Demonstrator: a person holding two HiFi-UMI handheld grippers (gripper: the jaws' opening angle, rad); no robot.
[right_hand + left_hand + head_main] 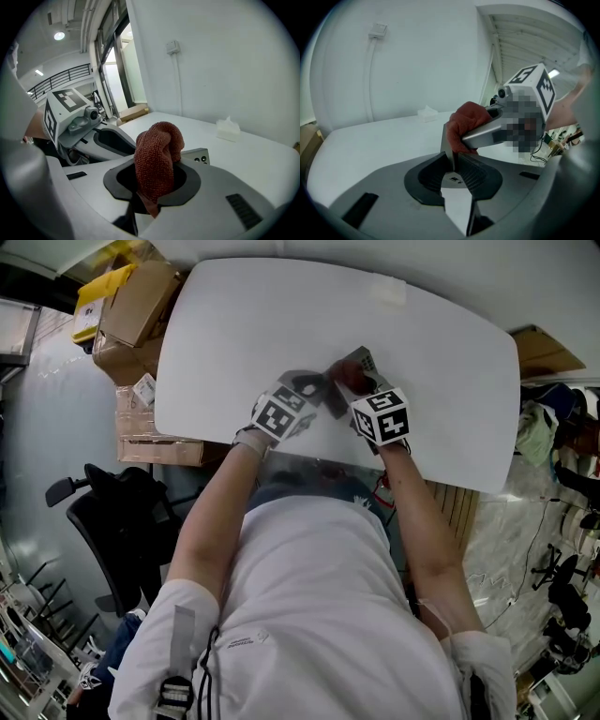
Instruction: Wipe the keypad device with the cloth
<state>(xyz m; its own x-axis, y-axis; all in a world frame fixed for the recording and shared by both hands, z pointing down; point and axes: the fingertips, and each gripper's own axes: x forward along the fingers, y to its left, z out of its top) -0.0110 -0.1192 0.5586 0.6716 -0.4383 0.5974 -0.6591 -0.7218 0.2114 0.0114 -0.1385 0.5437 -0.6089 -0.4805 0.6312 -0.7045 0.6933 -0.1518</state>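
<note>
Rust-red cloth (157,154) sits bunched in the right gripper (149,194), whose jaws are clamped on its lower end. Its rounded top presses against the grey keypad device (199,156). The left gripper (453,165) has its jaws pinched on the device's thin edge, so the slab stands on end. Both tools meet over the white table (281,324), toward the side where the person stands. I cannot tell whether the device touches the tabletop.

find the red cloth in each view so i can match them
Head view: cloth upper middle, slightly right.
Left gripper view: cloth at centre, above the jaws.
Right gripper view: cloth at centre, between the jaws.
Shared landmark: small white box on the table.
</note>
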